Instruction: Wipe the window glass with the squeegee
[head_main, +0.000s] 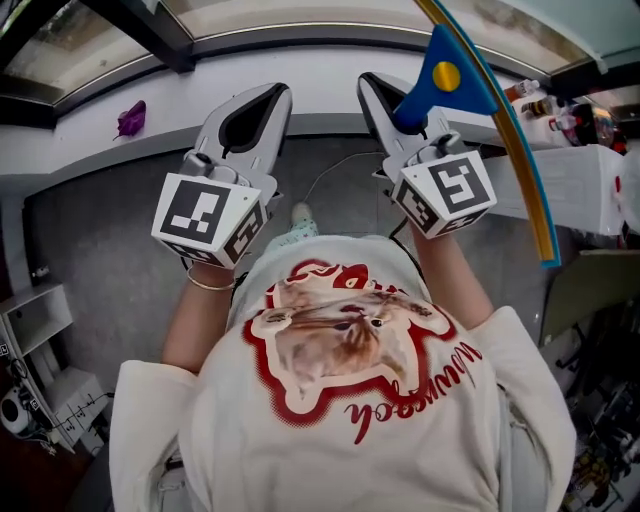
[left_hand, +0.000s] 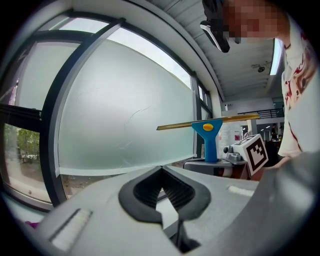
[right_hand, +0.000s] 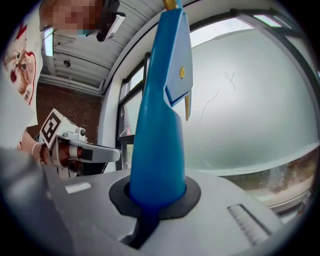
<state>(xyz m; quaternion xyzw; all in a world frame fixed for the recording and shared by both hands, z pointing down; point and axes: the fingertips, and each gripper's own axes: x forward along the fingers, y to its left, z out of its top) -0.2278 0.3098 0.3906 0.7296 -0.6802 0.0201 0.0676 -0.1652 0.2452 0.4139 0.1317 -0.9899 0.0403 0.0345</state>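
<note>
Right tongs (right_hand: 155, 199) clamp the blue squeegee (right_hand: 161, 120) by the handle, long yellow blade raised near the frosted glass (right_hand: 250, 115); left tongs (left_hand: 161, 175) closed, empty, just beside.

In R claw (right_hand: 156, 196), squeegee (right_hand: 162, 125); window glass (right_hand: 250, 110) ahead.

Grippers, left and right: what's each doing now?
Left gripper: shut, nothing between its jaws.
Right gripper: shut on the squeegee handle.

White sill (head_main: 330, 78) — purple thing (head_main: 131, 118) on it
</note>
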